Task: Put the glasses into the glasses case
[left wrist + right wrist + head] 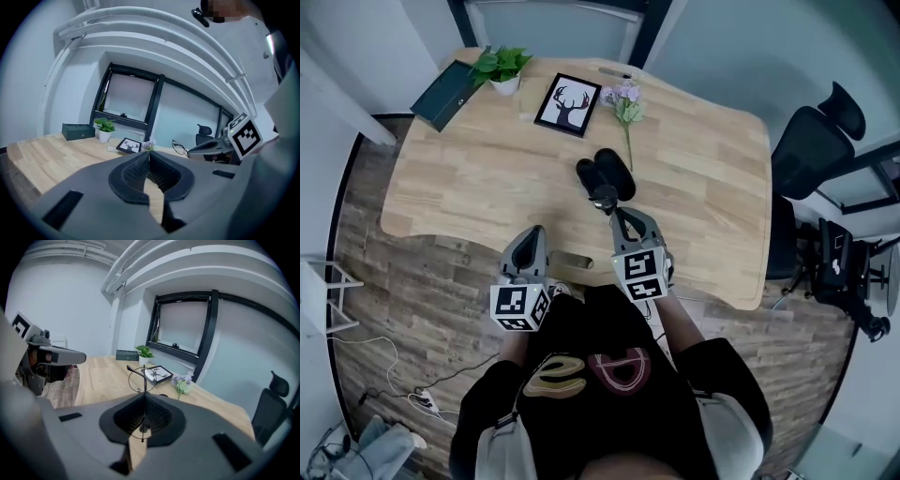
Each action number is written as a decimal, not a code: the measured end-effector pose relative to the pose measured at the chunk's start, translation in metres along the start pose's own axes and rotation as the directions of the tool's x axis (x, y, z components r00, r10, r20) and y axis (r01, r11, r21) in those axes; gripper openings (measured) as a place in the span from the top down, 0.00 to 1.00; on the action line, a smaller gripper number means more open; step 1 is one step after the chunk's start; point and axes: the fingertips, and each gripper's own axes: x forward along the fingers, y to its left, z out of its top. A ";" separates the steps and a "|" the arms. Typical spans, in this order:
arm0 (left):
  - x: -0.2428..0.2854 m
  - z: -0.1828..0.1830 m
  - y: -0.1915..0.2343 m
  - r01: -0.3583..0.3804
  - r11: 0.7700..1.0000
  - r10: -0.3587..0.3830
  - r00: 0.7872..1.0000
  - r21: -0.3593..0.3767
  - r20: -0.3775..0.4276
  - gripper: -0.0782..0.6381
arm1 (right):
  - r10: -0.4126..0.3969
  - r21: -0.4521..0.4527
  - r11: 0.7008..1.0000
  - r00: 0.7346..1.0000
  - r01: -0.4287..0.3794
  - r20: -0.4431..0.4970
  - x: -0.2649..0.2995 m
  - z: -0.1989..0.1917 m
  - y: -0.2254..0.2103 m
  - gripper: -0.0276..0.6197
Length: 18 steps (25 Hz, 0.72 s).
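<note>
The black glasses case [606, 172] lies open in the middle of the wooden table [487, 178]. Just in front of it, my right gripper [613, 214] is shut on thin wire-framed glasses [139, 378], which stick up out of its closed jaws. In the right gripper view one round lens stands above the fingertips [144, 394]. My left gripper [532, 240] hangs over the table's near edge, to the left of the right one. Its jaws [149, 153] are shut with nothing between them. The left gripper view also shows the glasses [180, 147] held by the right gripper.
Along the table's far side stand a dark green box [445, 94], a potted plant [502, 70], a framed deer picture [568, 103] and a sprig of flowers [625, 105]. A black office chair [816, 141] stands to the right of the table.
</note>
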 end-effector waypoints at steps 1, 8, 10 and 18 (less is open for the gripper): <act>0.002 0.001 0.000 -0.007 1.000 0.007 1.000 0.000 0.003 0.87 | 0.005 -0.002 1.000 1.000 -0.005 0.000 0.004 0.001 -0.003 0.93; 0.011 0.006 -0.002 -0.038 0.999 0.038 0.999 0.002 0.017 0.87 | 0.038 -0.058 0.998 0.999 -0.040 -0.038 0.033 0.001 -0.020 0.93; 0.013 0.006 0.000 -0.051 0.999 0.051 0.999 0.003 0.015 0.87 | 0.046 -0.052 0.997 0.998 -0.049 -0.043 0.042 0.001 -0.023 0.93; 0.017 0.003 -0.002 -0.089 0.996 0.089 0.996 -0.007 0.008 0.87 | 0.094 -0.023 0.995 0.990 -0.096 -0.103 0.070 -0.012 -0.028 0.93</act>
